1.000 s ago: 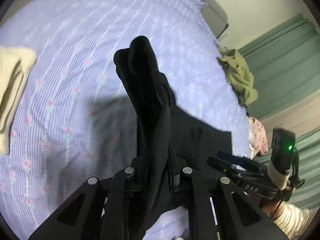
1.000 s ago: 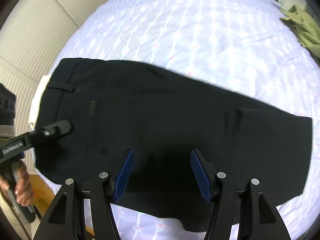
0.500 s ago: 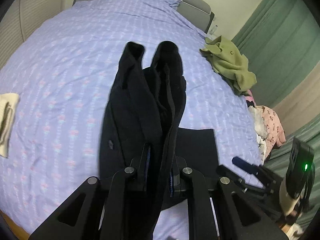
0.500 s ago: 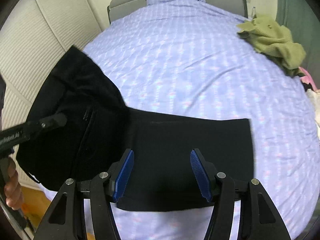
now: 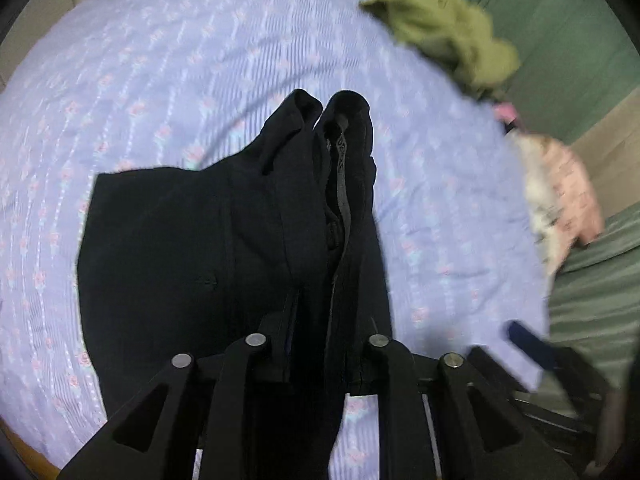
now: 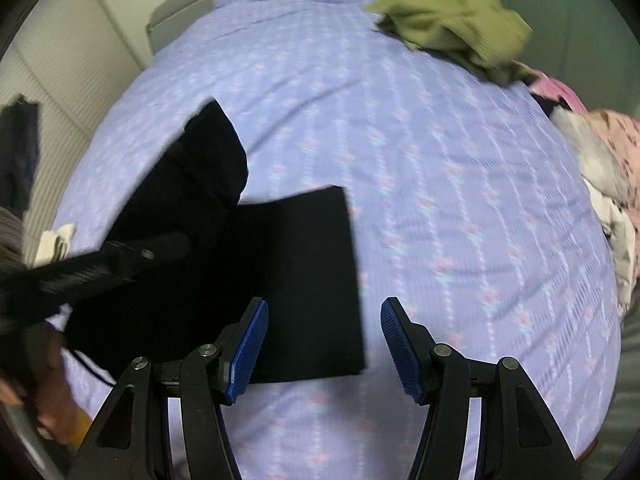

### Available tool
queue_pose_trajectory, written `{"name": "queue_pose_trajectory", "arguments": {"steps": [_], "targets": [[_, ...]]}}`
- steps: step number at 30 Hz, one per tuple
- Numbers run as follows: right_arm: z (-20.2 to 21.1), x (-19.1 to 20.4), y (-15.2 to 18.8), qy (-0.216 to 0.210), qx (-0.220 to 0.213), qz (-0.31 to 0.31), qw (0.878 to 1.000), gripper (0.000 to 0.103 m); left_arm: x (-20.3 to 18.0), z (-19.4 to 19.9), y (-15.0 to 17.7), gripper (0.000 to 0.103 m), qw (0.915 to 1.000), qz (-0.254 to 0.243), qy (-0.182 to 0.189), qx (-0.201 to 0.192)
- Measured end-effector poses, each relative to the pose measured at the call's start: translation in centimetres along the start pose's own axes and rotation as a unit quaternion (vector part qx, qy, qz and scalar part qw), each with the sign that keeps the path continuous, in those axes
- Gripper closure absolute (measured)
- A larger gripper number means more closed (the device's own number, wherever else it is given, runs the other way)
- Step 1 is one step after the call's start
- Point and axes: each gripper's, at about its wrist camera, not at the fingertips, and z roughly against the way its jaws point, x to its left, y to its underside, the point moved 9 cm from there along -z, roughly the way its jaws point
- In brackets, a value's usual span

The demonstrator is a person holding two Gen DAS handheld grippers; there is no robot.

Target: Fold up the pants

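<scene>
Black pants (image 5: 224, 248) lie partly folded on the lilac bed. My left gripper (image 5: 316, 328) is shut on the waistband end of the pants, which bunches up between the fingers and drapes over the flat lower layer. In the right wrist view the pants (image 6: 296, 280) lie flat as a dark rectangle with the lifted end (image 6: 208, 160) held up at the left by the left gripper (image 6: 168, 246). My right gripper (image 6: 324, 340) is open and empty, hovering over the near right corner of the pants.
An olive green garment (image 6: 452, 28) lies at the far right of the bed (image 6: 440, 200). Pink and white clothes (image 6: 600, 152) are piled at the right edge. A cream cloth (image 6: 54, 242) sits at the left edge. Green curtains (image 5: 560, 40) hang to the right.
The left gripper has carried the waistband end across to the right over the legs, making the pants shorter. The right gripper stays open and has shifted toward the right edge of the pants.
</scene>
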Motion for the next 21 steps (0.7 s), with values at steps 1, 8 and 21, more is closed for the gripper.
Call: {"name": "queue_pose_trajectory", "arguments": {"steps": [1, 8, 21], "targets": [[-0.1, -0.8, 0.2, 0.004, 0.005, -0.004, 1.000, 0.042, -0.4, -0.8, 0.1, 0.077, 0.9999, 0.002, -0.005, 0.010], [-0.8, -4.8, 0.9, 0.004, 0.017, -0.022, 1.000, 0.043, -2.5, 2.1, -0.5, 0.030, 0.9978, -0.038, -0.036, -0.041], [-7.8, 1.6, -1.3, -0.114, 0.044, 0.021, 0.992, 0.050, 16.6, 2.8, 3.6, 0.027, 0.9805, 0.062, -0.186, -0.015]]}}
